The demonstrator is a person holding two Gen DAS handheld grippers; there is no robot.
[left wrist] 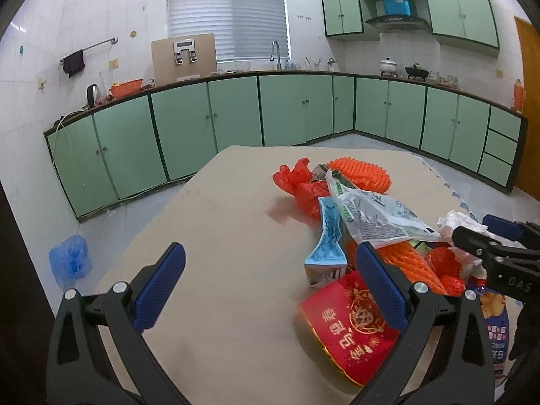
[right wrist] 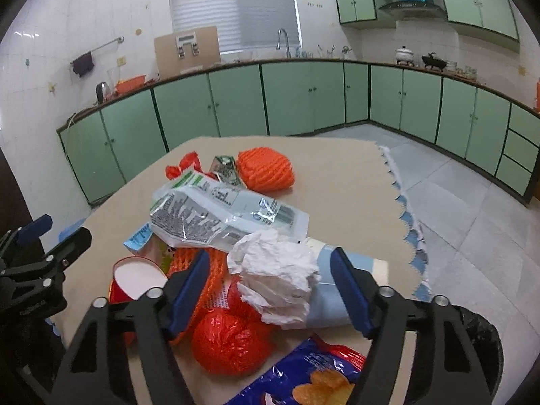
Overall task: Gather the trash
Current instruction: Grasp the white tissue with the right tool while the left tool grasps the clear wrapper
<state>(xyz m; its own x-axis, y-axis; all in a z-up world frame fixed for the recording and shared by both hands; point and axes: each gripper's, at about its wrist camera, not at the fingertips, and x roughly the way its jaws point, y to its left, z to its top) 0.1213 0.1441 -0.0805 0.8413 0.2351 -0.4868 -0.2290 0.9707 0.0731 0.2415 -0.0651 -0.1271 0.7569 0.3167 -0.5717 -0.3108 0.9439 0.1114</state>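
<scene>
A heap of trash lies on the beige table: a crumpled white tissue, a clear printed plastic bag, orange foam netting, a red plastic bag, a red paper cup, a blue carton, a red mesh ball and a blue chip bag. My right gripper is open with its blue pads either side of the tissue. My left gripper is open and empty over bare table, left of the heap.
A black-lined bin sits below the table's right front corner. A blue plastic bag lies on the floor at left. Green kitchen cabinets line the far walls.
</scene>
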